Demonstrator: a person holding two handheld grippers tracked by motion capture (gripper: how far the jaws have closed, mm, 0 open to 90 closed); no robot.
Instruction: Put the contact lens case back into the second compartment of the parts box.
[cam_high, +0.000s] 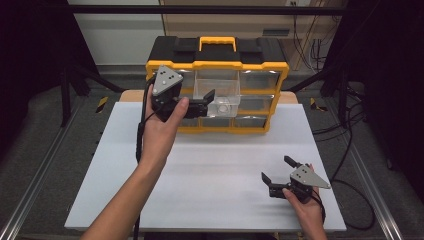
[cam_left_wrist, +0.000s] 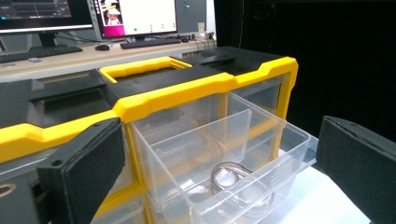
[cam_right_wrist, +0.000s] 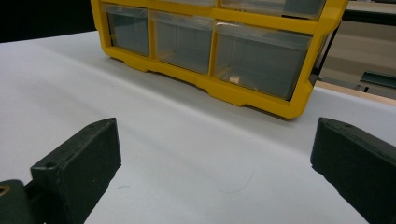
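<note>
The pulled-out clear drawer (cam_high: 218, 92) has the raised left gripper (cam_high: 207, 97) beside it, jaws released; right gripper (cam_high: 276, 169) rests low, jaws spread.

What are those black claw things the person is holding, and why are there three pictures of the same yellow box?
They are hand-held grippers, pinchers a person squeezes. One picture looks down from above; the other two come from little cameras riding on each gripper. The left gripper is open at a clear drawer pulled out of the yellow and black organizer. A small clear roll, maybe tape, lies inside the drawer. The right gripper is open and holds nothing, low over the white table.
</note>
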